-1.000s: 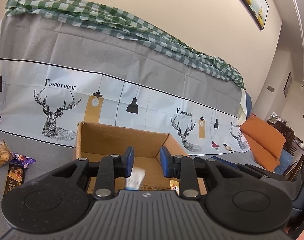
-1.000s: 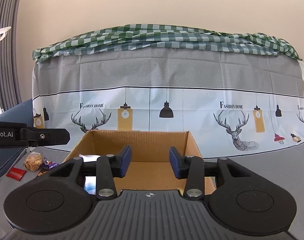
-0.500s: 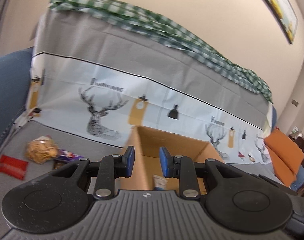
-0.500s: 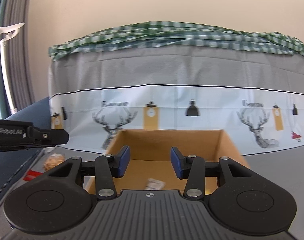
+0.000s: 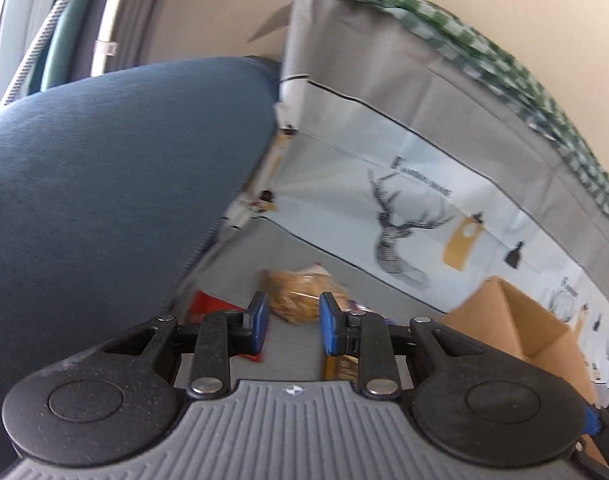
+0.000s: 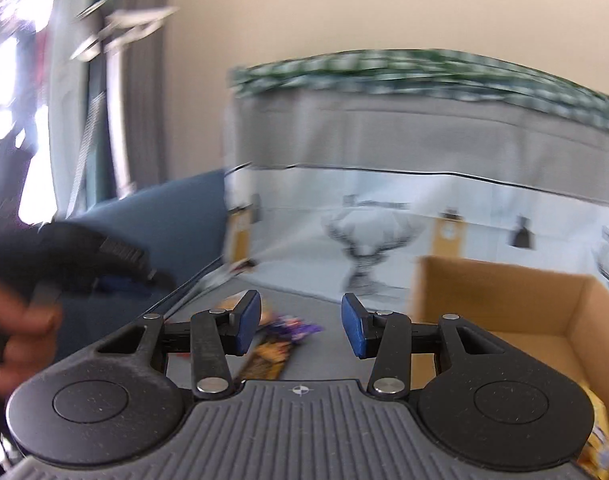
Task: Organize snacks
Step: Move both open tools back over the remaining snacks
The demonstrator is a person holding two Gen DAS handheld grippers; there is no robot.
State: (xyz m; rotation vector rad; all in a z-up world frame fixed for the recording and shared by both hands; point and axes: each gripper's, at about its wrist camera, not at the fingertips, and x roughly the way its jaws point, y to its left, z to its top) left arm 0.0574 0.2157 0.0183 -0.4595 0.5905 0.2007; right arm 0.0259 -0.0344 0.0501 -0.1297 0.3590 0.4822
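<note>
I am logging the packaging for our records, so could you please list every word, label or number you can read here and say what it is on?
No text reads clearly.
Caption above the deer on the printed cloth: blurred, unreadable.
Dark snack bar: print blurred.
Purple wrapper: print blurred.
Cardboard box: no visible print.

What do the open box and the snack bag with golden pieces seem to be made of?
The box looks like corrugated cardboard: matte brown walls with raw, folded flap edges. The snack bag seems to be thin clear plastic film, since the golden-brown pieces show through it; blur hides any gloss or print, so this is less certain.
</note>
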